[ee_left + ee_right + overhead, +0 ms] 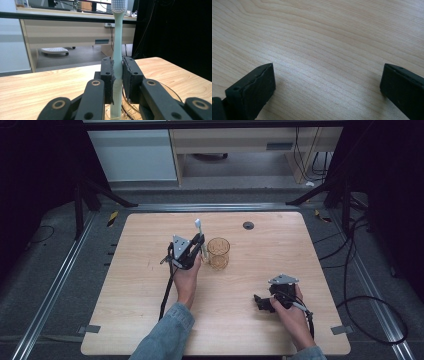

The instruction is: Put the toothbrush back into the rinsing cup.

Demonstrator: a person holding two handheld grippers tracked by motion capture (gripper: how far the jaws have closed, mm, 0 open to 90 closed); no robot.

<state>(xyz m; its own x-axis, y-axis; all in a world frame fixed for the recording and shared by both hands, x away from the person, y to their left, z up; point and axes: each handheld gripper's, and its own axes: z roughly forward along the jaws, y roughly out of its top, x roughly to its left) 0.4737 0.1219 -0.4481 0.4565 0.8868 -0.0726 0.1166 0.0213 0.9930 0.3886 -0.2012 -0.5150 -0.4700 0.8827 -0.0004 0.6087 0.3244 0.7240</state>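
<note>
toothbrush (117,62): pale mint, white bristle head up, upright, just left of amber cup (218,253) at mid-table | left gripper (117,75): clamped on toothbrush handle | right gripper (327,82): jaws spread, nothing between, low over bare table (150,320) near front-right edge | bare wood all round
</note>
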